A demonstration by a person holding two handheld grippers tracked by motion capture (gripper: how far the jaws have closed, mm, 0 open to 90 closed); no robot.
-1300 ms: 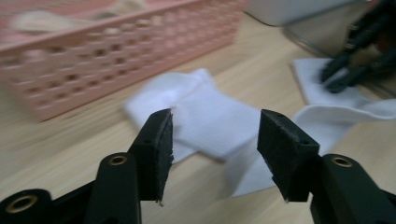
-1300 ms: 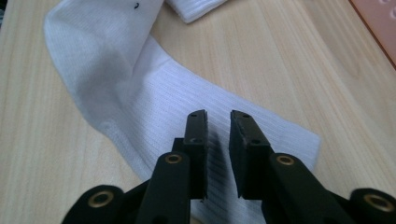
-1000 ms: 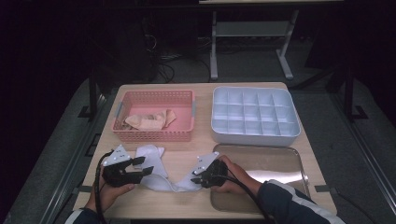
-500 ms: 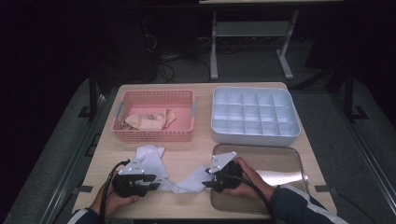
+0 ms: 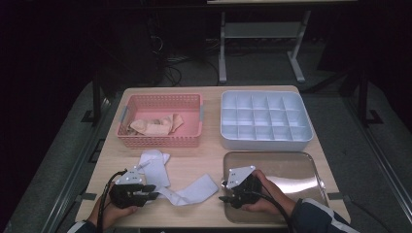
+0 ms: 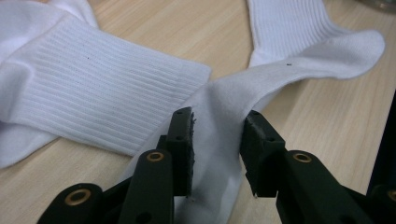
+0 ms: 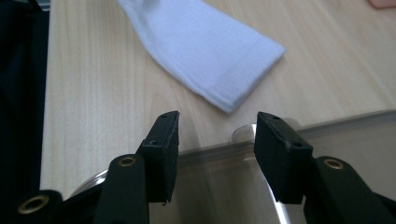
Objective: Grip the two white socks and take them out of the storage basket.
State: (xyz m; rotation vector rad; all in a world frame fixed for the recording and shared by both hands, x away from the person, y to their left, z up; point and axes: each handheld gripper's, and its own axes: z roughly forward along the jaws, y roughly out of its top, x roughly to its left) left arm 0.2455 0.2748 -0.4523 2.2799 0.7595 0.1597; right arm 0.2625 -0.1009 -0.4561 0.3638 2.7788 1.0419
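Note:
A white sock (image 5: 194, 190) lies stretched across the table's near side. My left gripper (image 5: 151, 191) is at its left end. In the left gripper view its jaws have just been closing and the left gripper (image 6: 217, 130) pinches the sock (image 6: 261, 79), which bunches between the pads. A second white sock (image 5: 154, 165) lies folded just behind; its ribbed cuff (image 6: 93, 93) lies to the left of the jaws. My right gripper (image 5: 222, 192) hovers over the metal tray's left edge. Its jaws have just been opening, and the right gripper (image 7: 217, 128) holds nothing. The sock's cuff (image 7: 210, 51) lies free ahead of it.
A metal tray (image 5: 296, 170) occupies the near right; its rim (image 7: 327, 135) is under the right jaws. A pink basket (image 5: 160, 141) with beige socks (image 5: 155, 125) stands at the back left. A white divided box (image 5: 265, 141) stands at the back right.
The right gripper let go of the sock's right end, opened, and drew back to the right over the tray. The left gripper closed on the sock's other end and sank toward the table.

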